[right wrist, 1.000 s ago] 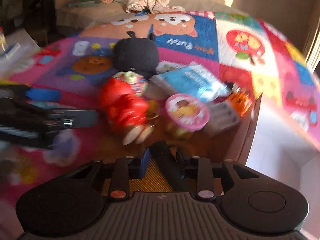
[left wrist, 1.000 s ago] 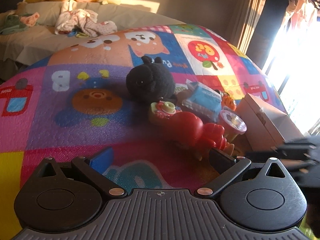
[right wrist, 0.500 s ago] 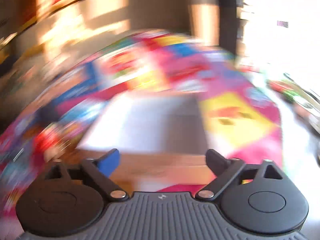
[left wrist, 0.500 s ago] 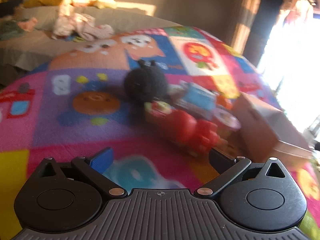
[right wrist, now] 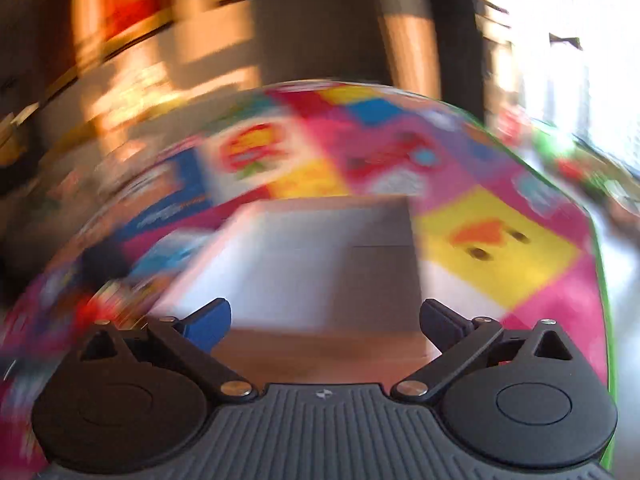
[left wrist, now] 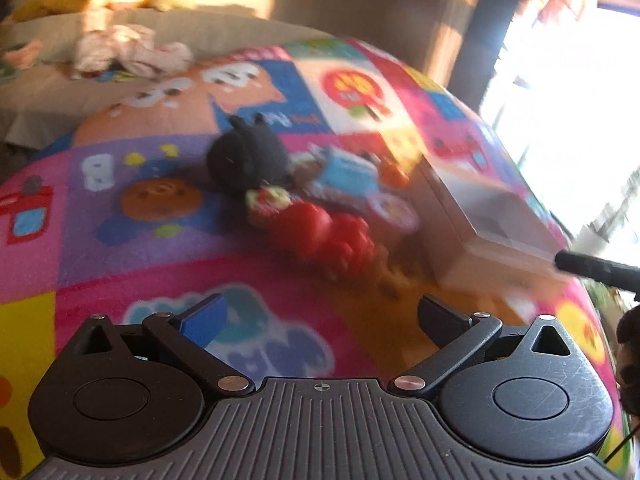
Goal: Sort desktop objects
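Two blurred fisheye views from hand-held grippers over a bright patchwork cartoon play mat (left wrist: 120, 272) with pink, purple, yellow and blue squares

Left view: left hand-held gripper (left wrist: 320, 316) released, jaws spread wide with nothing between them, hovering above the mat. Ahead, a tight cluster of small things on the mat: round black plush toy with little ears (left wrist: 248, 160) at the back; red plastic toy figure (left wrist: 324, 228) lying in front of it; blue-and-white packet (left wrist: 344, 176) to the right of the plush; small round pink-lidded cup (left wrist: 394, 210) beside the packet; an orange item (left wrist: 394, 174) behind, too blurred to identify. Just right of the cluster, open pale cardboard box (left wrist: 480, 216), touching or nearly touching the pile. Beyond the mat, a beige bed with crumpled clothes (left wrist: 132, 50)

Right view: right hand-held gripper (right wrist: 324, 320) with jaws opening, already wide, nothing between them, held directly over the same cardboard box (right wrist: 320, 256). Box interior in view, contents not discernible through the blur. Smeared colours of the toy cluster at lower left
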Available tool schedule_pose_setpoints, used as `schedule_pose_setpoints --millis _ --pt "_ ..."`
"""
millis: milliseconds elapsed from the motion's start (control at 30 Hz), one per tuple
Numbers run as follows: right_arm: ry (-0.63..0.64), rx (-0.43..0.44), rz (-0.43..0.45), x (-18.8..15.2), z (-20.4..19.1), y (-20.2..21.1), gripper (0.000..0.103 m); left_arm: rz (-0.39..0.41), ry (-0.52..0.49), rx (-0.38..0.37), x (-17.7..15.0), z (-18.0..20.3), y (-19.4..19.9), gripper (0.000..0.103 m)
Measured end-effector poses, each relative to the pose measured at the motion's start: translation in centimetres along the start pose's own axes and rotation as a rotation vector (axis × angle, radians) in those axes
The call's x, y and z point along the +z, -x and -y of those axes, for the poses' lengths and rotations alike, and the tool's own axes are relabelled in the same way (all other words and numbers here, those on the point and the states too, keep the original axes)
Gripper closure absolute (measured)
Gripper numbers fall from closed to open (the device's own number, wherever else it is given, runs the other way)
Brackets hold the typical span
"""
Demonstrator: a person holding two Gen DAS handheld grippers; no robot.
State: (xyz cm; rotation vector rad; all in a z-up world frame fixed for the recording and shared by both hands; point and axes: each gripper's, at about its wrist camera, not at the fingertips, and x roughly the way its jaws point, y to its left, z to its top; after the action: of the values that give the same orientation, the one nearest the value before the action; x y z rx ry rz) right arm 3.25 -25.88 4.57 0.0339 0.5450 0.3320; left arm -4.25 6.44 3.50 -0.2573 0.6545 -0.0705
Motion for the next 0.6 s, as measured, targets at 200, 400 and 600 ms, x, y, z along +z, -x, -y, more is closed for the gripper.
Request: schedule_pose_setpoints --millis 200,400,600 --pt "0.300 0.261 -0.236 -4.5 -6.3 1.7 0.002 -0.123 -0.211 -0.149 -1.7 2.1 0.4 0.000" --pt "0.404 0.277 -0.271 -5.6 -8.0 0.8 0.001 -0.132 -0.220 -0.180 -1.9 2.6 0.5 0.000" --pt "0.342 0.167 -0.235 -4.8 -6.9 0.1 0.001 -0.194 -0.278 -0.258 -2.8 3.8 0.3 0.000"
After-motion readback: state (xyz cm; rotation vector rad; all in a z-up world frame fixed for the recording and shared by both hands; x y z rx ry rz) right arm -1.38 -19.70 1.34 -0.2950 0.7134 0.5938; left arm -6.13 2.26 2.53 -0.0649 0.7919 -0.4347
